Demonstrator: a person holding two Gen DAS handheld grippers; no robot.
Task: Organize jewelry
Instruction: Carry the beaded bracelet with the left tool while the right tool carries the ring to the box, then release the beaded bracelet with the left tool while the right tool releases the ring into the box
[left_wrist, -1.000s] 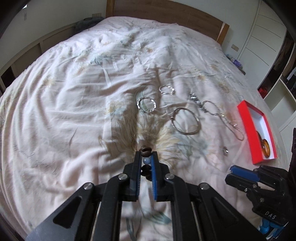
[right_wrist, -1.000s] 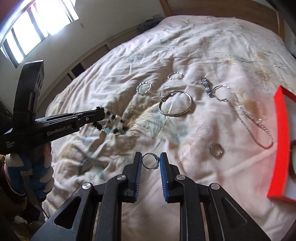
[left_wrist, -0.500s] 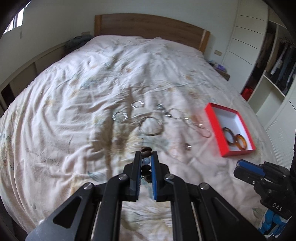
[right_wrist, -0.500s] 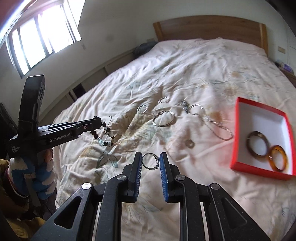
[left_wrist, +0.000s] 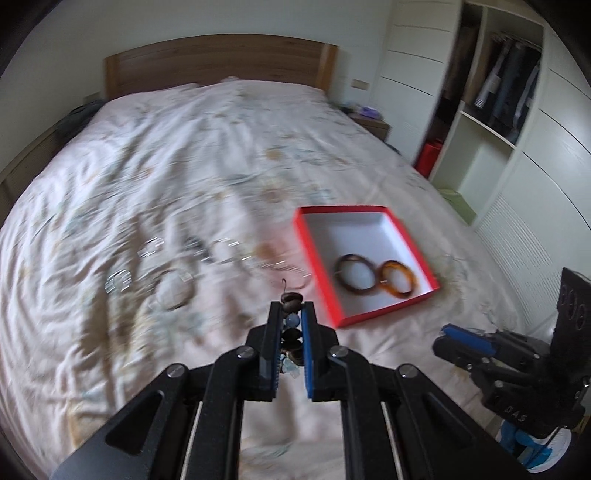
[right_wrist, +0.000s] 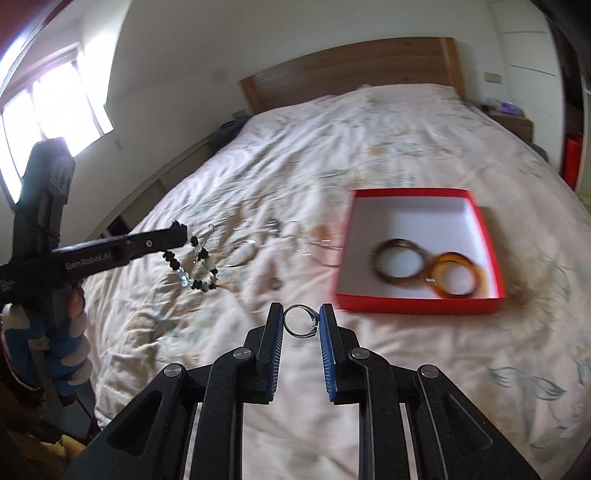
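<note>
1. Jewelry is in the air on both sides right now! The left gripper (left_wrist: 291, 308) has its black jaws pinched tight on a beaded bracelet of brown, pale blue and clear beads (left_wrist: 290, 321), low centre in the left wrist view; in the right wrist view the same strand dangles at middle left (right_wrist: 195, 267).

2. Over on the right gripper (right_wrist: 301, 319), the jaws are clamped across a thin silver finger ring (right_wrist: 300, 320), held flat between the blue pads at lower centre of that view.

3. Destination in sight: the shallow red cardboard box with a white inside (right_wrist: 417, 305) sits on the pale floral bedspread (right_wrist: 424, 147) at centre right. It lies just beyond the right gripper's tips.

4. Already banked: a dark brown bangle (right_wrist: 397, 264) and an amber bangle (right_wrist: 452, 275) lie side by side in the box, touching, toward its near edge.

5. Still out on the bedspread, left of the box in the left wrist view: a blurred scatter of silver pieces (left_wrist: 177, 258), which look like hoops, a large bangle and a chain. Motion blur hides the exact count.

6. My read: roughly the early-middle of the job. Two pieces are in, two are on the way, and several remain to collect afterwards.

7. Both loads look ready to go into the box's free white floor, which has plenty of room toward its far side.
</note>
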